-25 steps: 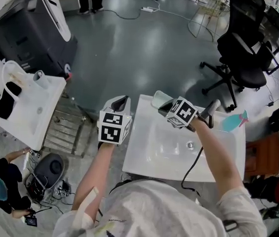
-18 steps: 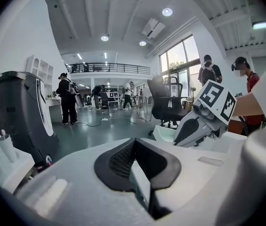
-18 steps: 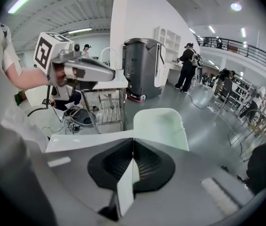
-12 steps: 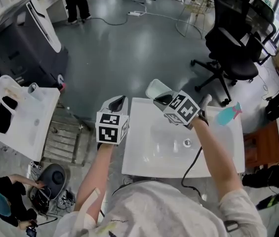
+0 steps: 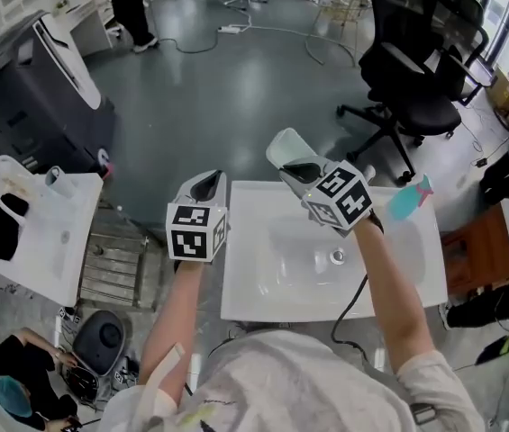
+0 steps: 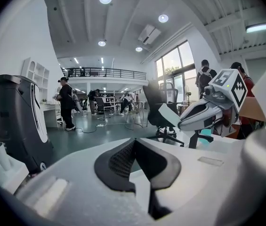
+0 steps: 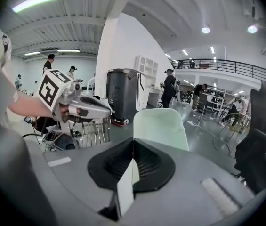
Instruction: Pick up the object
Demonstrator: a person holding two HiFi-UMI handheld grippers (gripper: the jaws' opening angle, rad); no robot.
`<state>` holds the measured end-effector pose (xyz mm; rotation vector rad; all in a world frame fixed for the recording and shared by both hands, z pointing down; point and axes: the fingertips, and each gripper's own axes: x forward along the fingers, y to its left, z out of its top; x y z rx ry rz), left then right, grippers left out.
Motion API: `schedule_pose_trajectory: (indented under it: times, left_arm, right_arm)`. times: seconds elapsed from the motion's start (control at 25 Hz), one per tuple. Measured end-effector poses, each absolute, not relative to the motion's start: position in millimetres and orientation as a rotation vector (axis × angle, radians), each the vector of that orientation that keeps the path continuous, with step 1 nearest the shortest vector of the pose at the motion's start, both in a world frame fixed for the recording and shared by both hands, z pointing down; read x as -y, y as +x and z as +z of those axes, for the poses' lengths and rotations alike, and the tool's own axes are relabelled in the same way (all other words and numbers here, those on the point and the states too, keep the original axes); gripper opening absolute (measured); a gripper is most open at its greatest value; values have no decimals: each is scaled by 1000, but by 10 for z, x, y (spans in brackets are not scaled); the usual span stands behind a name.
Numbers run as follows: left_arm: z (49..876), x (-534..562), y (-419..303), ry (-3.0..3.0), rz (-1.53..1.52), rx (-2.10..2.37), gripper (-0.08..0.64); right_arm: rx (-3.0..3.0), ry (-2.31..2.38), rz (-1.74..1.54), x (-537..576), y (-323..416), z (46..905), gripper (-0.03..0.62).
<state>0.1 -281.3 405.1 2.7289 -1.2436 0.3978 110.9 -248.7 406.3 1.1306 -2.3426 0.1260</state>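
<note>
The object is a thin pale green flat piece (image 5: pixel 283 145). My right gripper (image 5: pixel 297 167) is shut on its near edge and holds it in the air above the back left corner of the white sink basin (image 5: pixel 263 286). In the right gripper view the green piece (image 7: pixel 163 126) sticks up past the closed right gripper (image 7: pixel 133 159). From the left gripper view I see the same piece (image 6: pixel 168 114) tilted in the air. My left gripper (image 5: pixel 207 185) hovers just left of the basin, its jaws together and empty (image 6: pixel 133 147).
A teal spray bottle (image 5: pixel 407 201) lies at the basin's back right, near the faucet (image 5: pixel 368 180). A drain (image 5: pixel 337 256) sits mid-basin. A black office chair (image 5: pixel 407 70) stands behind, a black machine (image 5: pixel 29 88) and another white basin (image 5: pixel 51 232) at left.
My right gripper has risen from the basin's back left corner with the green piece in it. The left gripper has stayed beside the basin.
</note>
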Motion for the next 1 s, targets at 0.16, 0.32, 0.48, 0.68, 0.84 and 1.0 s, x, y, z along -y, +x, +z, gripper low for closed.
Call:
schedule_pose_trajectory:
  times: [0.16,0.32,0.48,0.68,0.84,1.0]
  left_arm:
    - [3985,2817,0,2735,380,1253,0]
    - [3975,2808,-9,2747,380,1244,0]
    - [3966,2799,-21,2742,378,1247,0]
    - [3844,2776,-51,2762,353,1280,0]
    - [3843,2758,-75,2766,340,1271,0]
    - [3882,2736,-119,2751,348,1278,0]
  right_arm:
    - [2369,1233,112,2443,1190,3879,9]
    - [2380,1335,87,2397,1287,3720,9]
    - [2396,1437,70,2368,1401,3587,9]
    - [2437,1550,81,2303,1460,3470,9]
    - [2466,1643,94,2275,1476,3417,9]
    - [2457,1721,130,2265,1489,3437,8]
